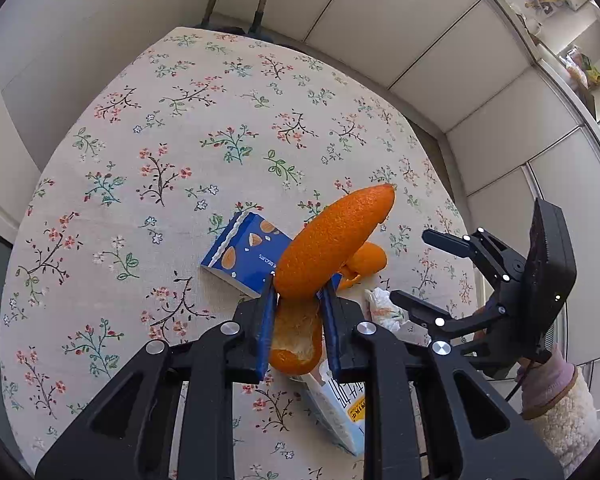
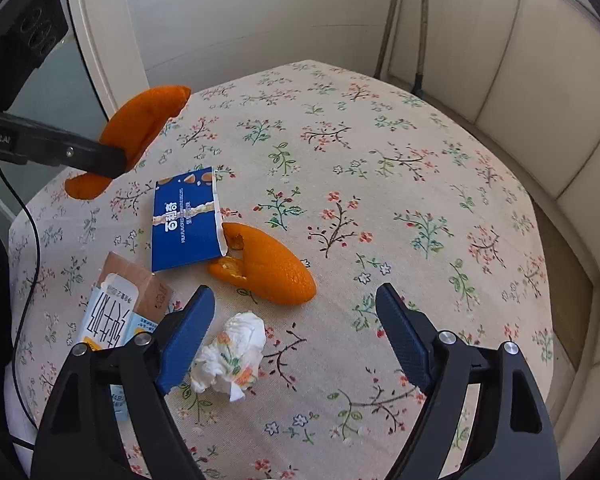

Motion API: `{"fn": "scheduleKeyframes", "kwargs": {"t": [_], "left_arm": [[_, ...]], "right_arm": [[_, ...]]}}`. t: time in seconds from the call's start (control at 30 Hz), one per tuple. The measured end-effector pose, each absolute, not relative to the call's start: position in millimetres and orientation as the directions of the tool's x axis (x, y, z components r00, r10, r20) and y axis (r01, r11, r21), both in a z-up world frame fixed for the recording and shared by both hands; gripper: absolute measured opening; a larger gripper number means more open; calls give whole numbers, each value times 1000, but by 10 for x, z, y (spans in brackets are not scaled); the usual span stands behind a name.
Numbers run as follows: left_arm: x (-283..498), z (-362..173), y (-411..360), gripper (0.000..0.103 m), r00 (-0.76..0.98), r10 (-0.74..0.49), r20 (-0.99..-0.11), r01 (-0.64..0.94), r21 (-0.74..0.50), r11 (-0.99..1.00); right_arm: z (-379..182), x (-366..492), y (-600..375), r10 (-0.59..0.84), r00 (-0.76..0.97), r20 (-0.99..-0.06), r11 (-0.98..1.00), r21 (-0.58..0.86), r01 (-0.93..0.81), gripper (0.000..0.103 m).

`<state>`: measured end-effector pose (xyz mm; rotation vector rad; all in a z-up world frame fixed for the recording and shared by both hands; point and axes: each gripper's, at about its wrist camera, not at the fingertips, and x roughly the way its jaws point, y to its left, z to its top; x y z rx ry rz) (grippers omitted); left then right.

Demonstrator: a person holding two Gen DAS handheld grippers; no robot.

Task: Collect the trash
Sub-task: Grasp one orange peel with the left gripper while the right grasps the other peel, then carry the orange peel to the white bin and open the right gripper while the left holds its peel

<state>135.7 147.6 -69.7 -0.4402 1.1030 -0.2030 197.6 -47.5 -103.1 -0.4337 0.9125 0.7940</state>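
My left gripper (image 1: 298, 292) is shut on a long piece of orange peel (image 1: 332, 240), lifted off the table; the right wrist view shows that peel (image 2: 140, 128) pinched at the left gripper's tip (image 2: 112, 160). A second orange peel (image 2: 272, 268) lies on the cloth beside a blue biscuit wrapper (image 2: 184, 220). My right gripper (image 2: 294, 292) stands open above the table with nothing between its pads. A crumpled tissue (image 2: 232, 352) lies just inside its left finger (image 2: 188, 332). A flattened milk carton (image 2: 116, 312) lies at the left.
The round table (image 2: 380, 160) wears a floral cloth. White wall panels (image 2: 540, 80) curve close around its far and right edges. A black cable (image 2: 28, 240) hangs at the left. A person's fleece sleeve (image 1: 560, 412) shows behind the right gripper (image 1: 412, 266).
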Motion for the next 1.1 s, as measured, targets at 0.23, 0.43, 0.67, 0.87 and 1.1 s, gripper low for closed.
{"fn": "scheduleKeyframes", "kwargs": {"t": [0.23,0.43,0.67,0.87,1.1], "left_arm": [[1440,-828,1453,21,403,-396,-825,-54,-454,889],[1478,-854,1525,21,412,-388,-825,-67,-452,890],[1471,-819,1550,21,439,-383,-813,-76,-458,886],[1461,-782,1498,21,452,-383,-806,-63,-457,887],[1413,-723,1357,21,468,-387,-794,-33,-454,891]], "right_arm": [[-1245,2206,-189,445,273,-853,567,32,-823,54],[-1359,2316,-125,452,225,-863,576,90,-812,34],[-1339,2225,-206,421,280,-863,641,65,-765,22],[-1255,2105,-430,376,336,-863,719,44,-693,17],[-1018,1894,-842,298,448,-843,827,-6,-562,16]]}}
